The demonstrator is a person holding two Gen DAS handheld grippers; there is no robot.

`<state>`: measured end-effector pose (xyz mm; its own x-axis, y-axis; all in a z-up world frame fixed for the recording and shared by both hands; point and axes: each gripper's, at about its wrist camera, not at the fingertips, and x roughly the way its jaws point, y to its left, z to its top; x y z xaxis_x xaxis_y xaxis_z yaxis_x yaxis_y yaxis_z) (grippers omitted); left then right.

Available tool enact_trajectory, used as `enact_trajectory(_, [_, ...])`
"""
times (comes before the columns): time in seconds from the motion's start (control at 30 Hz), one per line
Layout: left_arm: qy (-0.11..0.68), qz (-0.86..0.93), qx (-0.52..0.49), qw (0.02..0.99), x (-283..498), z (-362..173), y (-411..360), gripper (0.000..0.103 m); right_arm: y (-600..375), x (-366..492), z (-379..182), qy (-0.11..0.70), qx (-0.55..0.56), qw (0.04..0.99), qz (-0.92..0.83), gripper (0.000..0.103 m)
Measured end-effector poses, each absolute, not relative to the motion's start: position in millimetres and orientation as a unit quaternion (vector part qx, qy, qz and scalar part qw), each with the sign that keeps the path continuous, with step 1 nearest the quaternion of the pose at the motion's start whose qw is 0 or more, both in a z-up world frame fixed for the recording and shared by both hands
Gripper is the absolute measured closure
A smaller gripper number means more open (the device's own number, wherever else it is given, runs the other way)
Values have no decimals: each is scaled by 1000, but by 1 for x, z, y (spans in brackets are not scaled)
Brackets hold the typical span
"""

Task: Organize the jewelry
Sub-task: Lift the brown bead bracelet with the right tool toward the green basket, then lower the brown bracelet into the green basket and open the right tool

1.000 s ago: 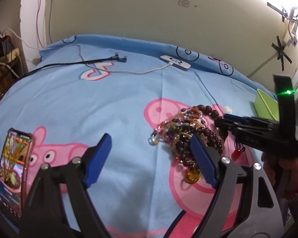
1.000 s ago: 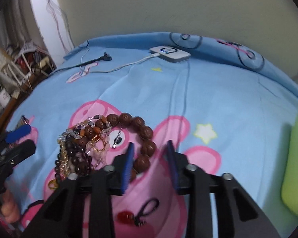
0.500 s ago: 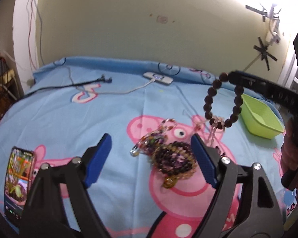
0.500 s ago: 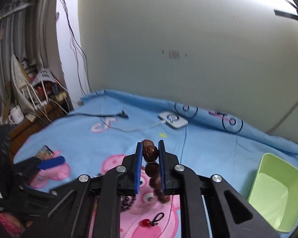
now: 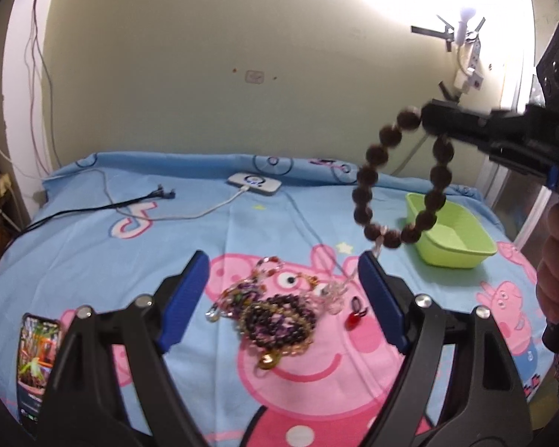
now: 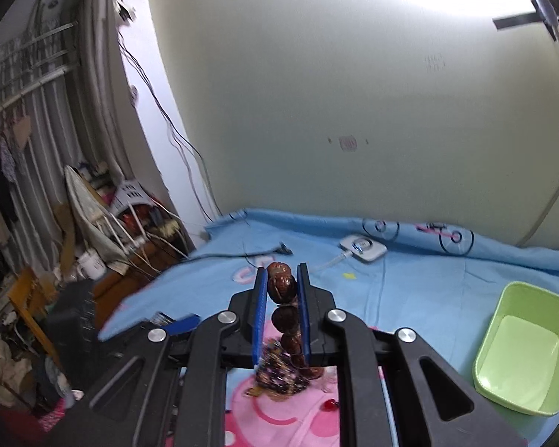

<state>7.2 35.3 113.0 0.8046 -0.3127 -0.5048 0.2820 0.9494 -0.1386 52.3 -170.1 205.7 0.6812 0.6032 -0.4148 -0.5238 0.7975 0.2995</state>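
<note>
My right gripper (image 6: 281, 283) is shut on a brown wooden bead bracelet (image 6: 284, 287). In the left wrist view the bracelet (image 5: 365, 178) hangs as a loop from the right gripper (image 5: 426, 121), high above the bed and left of the green tray (image 5: 466, 257). A pile of beaded jewelry (image 5: 275, 316) lies on the Peppa Pig sheet, with a small red charm (image 5: 353, 318) beside it. My left gripper (image 5: 283, 290) is open and empty, hovering over the pile. The pile (image 6: 279, 376) and the tray (image 6: 492, 376) also show in the right wrist view.
A phone (image 5: 37, 365) lies at the front left of the bed. A white charger (image 5: 255, 183) and cables (image 5: 104, 206) lie near the back wall. Cluttered shelves and a rack (image 6: 93, 231) stand to the left of the bed.
My right gripper closed on the wooden bracelet and lifted it off the pile, up and toward the right. The left gripper drew back and stayed open.
</note>
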Motion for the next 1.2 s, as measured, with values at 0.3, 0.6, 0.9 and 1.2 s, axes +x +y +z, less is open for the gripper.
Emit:
enact_trajectory(0.3, [270, -232, -4, 935, -5, 108, -6, 24, -174, 31, 240, 210, 65, 923, 317, 103])
enact_trajectory(0.6, [245, -273, -50, 929, 8, 144, -10, 16, -193, 18, 250, 193, 65, 928, 311, 103])
enact_trajectory(0.9, [262, -298, -40, 917, 31, 147, -49, 28, -231, 17, 212, 231, 82, 924, 292, 103])
enact_trajectory(1.2, [313, -348, 11, 884, 75, 128, -142, 89, -309, 27, 192, 226, 122, 940, 225, 103])
